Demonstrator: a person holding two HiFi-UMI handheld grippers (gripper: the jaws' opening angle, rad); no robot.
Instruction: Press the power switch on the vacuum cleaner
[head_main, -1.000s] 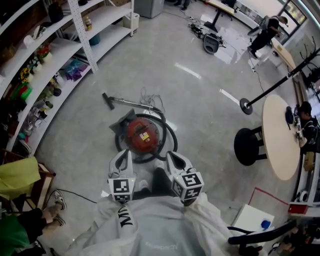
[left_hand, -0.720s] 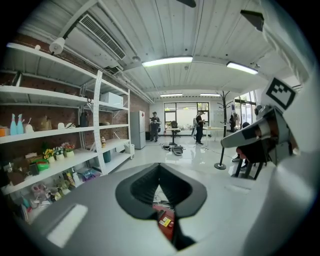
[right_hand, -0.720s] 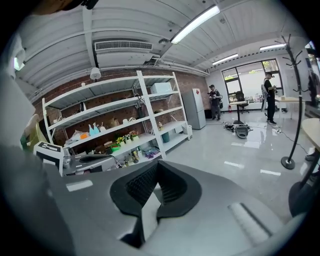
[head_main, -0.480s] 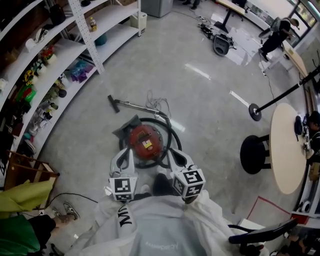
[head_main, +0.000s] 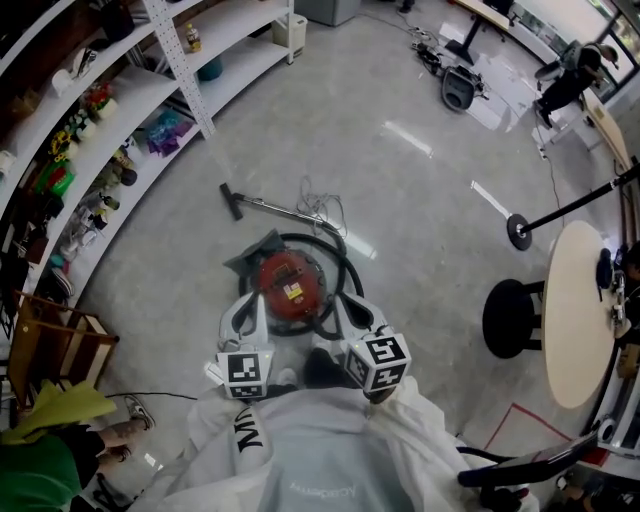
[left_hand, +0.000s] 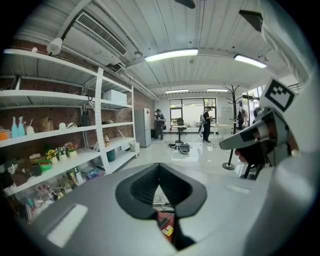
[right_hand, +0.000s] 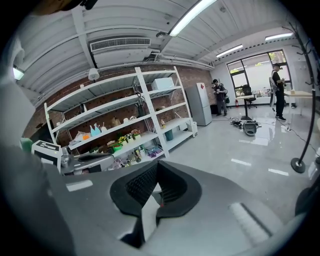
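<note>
In the head view a round red vacuum cleaner (head_main: 290, 282) lies on the grey floor, its black hose (head_main: 345, 268) looped round it. Its wand runs to a floor nozzle (head_main: 232, 201) farther away. My left gripper (head_main: 250, 306) and right gripper (head_main: 346, 308) hang side by side just short of the vacuum, above its near edge, touching nothing. Both have their jaws together and hold nothing. In the left gripper view (left_hand: 159, 171) a strip of the red vacuum (left_hand: 165, 226) shows through the slit between the pads. The right gripper view (right_hand: 157, 169) shows only floor beyond.
White shelving (head_main: 130, 100) full of small items lines the left. A round table (head_main: 565, 300), a black stool (head_main: 510, 318) and a stand base (head_main: 519, 232) are at the right. A wooden frame (head_main: 50, 345) and a person in green (head_main: 40, 475) are at the lower left.
The view has moved forward over the floor, so the vacuum now sits closer under both gripper tips. Both grippers keep their place in view and stay shut.
</note>
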